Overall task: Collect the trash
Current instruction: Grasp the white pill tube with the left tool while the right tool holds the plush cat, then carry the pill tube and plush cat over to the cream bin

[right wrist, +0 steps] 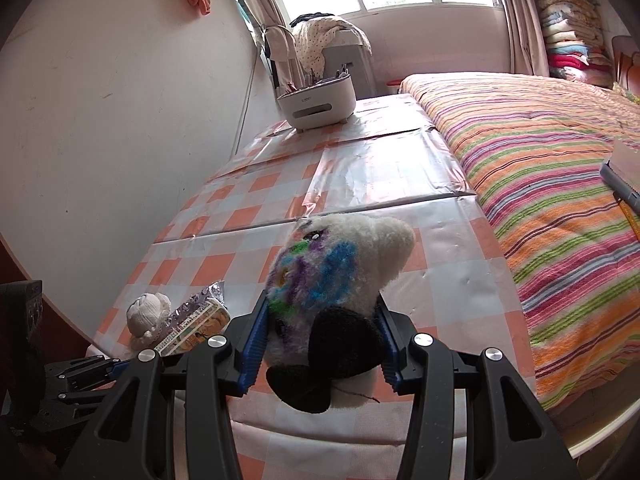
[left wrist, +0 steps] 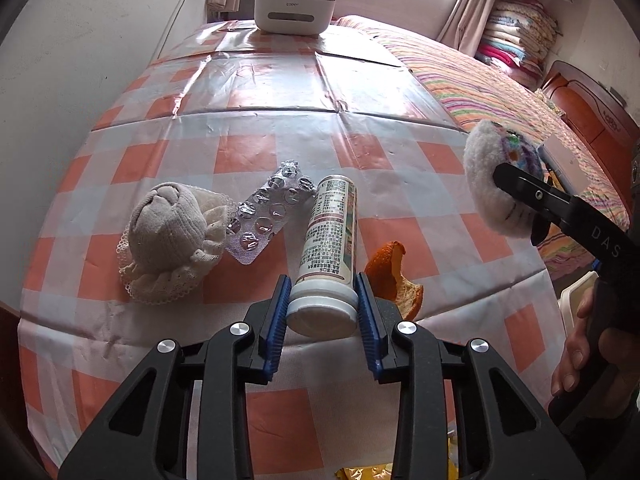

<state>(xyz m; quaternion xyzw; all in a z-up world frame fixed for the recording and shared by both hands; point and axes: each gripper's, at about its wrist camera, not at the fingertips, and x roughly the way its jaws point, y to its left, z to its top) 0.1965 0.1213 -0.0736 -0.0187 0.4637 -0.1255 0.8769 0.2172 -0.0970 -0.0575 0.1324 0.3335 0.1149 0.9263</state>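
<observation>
In the left wrist view the left gripper (left wrist: 323, 312) has its jaws clamped on the capped end of a white tablet tube (left wrist: 328, 240), the blue pads pressing on either side just above the lid while the tube lies flat on the checked surface (left wrist: 240, 120), pointing away from the camera. It looks like a light, stiff plastic cylinder with a glossy label, so it may roll or slide out of a loose pinch; the hold across the cap end, where the lip gives a stop, seems sound. The gripper tilts steeply down onto it from the near edge. Just beside the tube lie an empty blister pack (left wrist: 268, 216), thin and crinkly, an orange peel (left wrist: 396, 276), soft and limp, and further left a balled sock (left wrist: 172, 240). At the right a hand (left wrist: 580, 360) carries the other tool. In the right wrist view the right gripper (right wrist: 320, 344) is clamped on a plush toy (right wrist: 340, 280), white with scribbled colours and a black part nearest the camera, held above the surface; it is soft and light and squashes between the pads. This gripper points gently downward toward the bed (right wrist: 540, 200).
</observation>
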